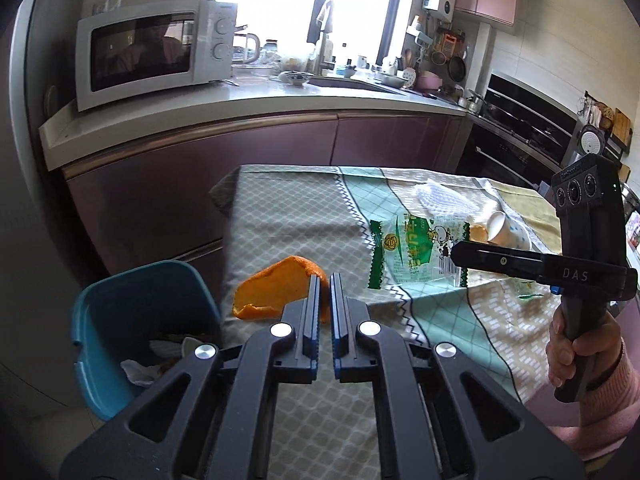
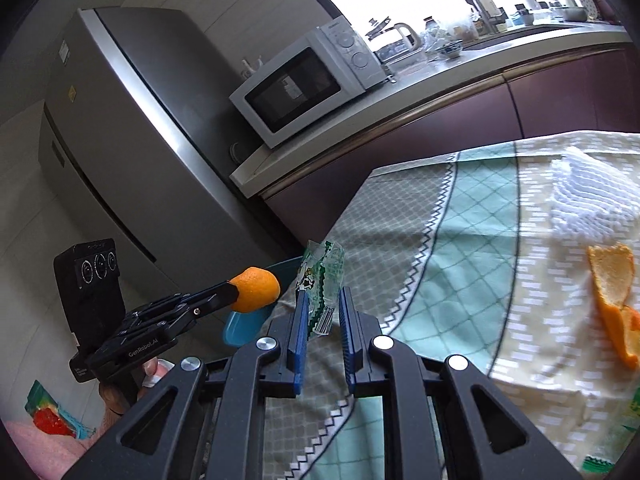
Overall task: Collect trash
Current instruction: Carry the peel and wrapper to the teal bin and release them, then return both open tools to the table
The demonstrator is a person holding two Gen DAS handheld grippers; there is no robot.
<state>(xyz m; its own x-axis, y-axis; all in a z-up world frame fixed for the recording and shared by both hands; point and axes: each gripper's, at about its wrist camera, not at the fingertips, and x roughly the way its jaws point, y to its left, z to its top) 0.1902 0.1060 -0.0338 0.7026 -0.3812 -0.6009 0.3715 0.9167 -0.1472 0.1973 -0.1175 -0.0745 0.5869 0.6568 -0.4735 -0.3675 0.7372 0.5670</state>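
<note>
Left wrist view: left hand-held gripper (image 1: 325,280) has its jaws drawn nearly together, clamped on a piece of orange peel (image 1: 276,294) that sticks out to the left of the fingertips.
Peel position: held above the near-left edge of the tabletop (image 1: 288,216), just beside the blue trash bin (image 1: 120,300).
Bin contents: crumpled white scraps lie inside it.
Right hand-held gripper (image 2: 323,300): jaws narrowly apart, closed on a clear green-printed wrapper (image 2: 322,280) that stands up between the pads and leans on the left one.
Right hand (image 1: 576,356): wrapped round the black handle, pink sleeve at the wrist; the gripper reaches leftward over the tabletop.
Left hand pose: in the right wrist view its gripper points to the right and slightly upward, with fingers curled under the handle.
Still on the tabletop: a second green wrapper (image 1: 416,252), a white foam net (image 1: 444,200), a tipped paper cup (image 1: 508,232), and another peel (image 2: 612,296).
</note>
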